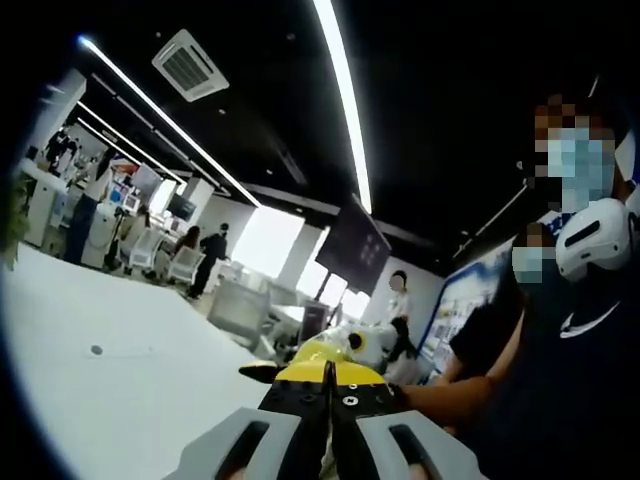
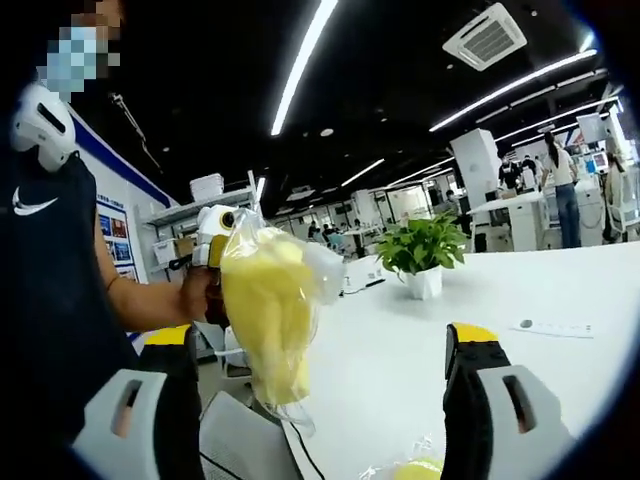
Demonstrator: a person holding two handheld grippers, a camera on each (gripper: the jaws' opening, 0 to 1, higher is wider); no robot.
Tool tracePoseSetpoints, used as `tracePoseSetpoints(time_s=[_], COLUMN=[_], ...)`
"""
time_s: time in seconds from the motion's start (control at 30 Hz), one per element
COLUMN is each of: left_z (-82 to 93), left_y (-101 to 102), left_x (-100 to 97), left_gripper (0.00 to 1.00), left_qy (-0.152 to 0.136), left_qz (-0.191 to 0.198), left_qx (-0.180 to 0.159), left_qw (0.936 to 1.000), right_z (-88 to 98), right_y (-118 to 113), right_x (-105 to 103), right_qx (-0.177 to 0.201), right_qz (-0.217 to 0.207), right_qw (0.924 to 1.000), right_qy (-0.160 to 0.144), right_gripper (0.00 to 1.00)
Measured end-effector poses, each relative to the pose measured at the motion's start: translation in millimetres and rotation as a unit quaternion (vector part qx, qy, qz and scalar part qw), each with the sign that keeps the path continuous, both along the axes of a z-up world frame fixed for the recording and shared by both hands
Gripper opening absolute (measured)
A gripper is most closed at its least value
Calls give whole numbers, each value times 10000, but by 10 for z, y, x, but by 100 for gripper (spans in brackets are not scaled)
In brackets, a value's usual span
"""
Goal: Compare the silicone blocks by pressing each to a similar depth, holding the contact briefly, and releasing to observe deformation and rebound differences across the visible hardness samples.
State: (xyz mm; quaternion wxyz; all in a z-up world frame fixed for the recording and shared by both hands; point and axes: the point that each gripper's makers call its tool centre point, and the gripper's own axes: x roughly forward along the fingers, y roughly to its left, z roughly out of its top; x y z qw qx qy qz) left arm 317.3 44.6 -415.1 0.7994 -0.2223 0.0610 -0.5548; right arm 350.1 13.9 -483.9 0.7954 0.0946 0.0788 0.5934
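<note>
Wide-spread right gripper (image 2: 325, 400) frames a bagged yellow block (image 2: 268, 325) dangling at ten o'clock from the left gripper (image 1: 328, 385), jaws pinched together; better lay it on the white bench (image 2: 420, 350) before pressing.

Ceiling: dark, with long light strips (image 1: 345, 95) and a square air vent (image 2: 485, 38).
Table: white top (image 2: 400, 350), potted plant (image 2: 425, 255) on it.
Far side: white chairs (image 1: 165, 262), hanging dark screen (image 1: 352, 245).
</note>
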Motion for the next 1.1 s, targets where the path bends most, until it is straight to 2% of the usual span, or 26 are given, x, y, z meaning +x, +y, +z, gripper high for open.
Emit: tracePoseSetpoints(time_s=[0.17, 0.57, 0.73, 0.87, 0.93, 1.03, 1.1], left_z=[-33, -186, -249, -262, -272, -297, -315], left_y=[33, 86, 120, 139, 148, 160, 167], left_x=[58, 169, 249, 269, 278, 287, 292], left_gripper=[0, 0, 0, 0, 0, 0, 0], left_qy=[148, 555, 755, 810, 850, 924, 961], left_qz=[101, 206, 302, 327, 330, 329, 339], left_qx=[-79, -98, -135, -144, -140, -141, -131], left_qw=[9998, 9982, 9966, 9961, 9957, 9951, 9947], right_z=[-36, -304, -514, -698, -819, -925, -1021], right_y=[-121, -612, -801, -956, -1031, -1116, -1220], right_x=[83, 204, 215, 193, 166, 132, 137], right_qx=[-178, -528, -710, -847, -1057, -1112, -1321], right_qz=[-301, -1089, -1365, -1599, -1680, -1766, -1920], right_qw=[9992, 9923, 9879, 9835, 9801, 9780, 9725], right_qy=[-210, -263, -193, -82, -65, 38, 24], right_gripper=[96, 96, 96, 96, 96, 96, 96])
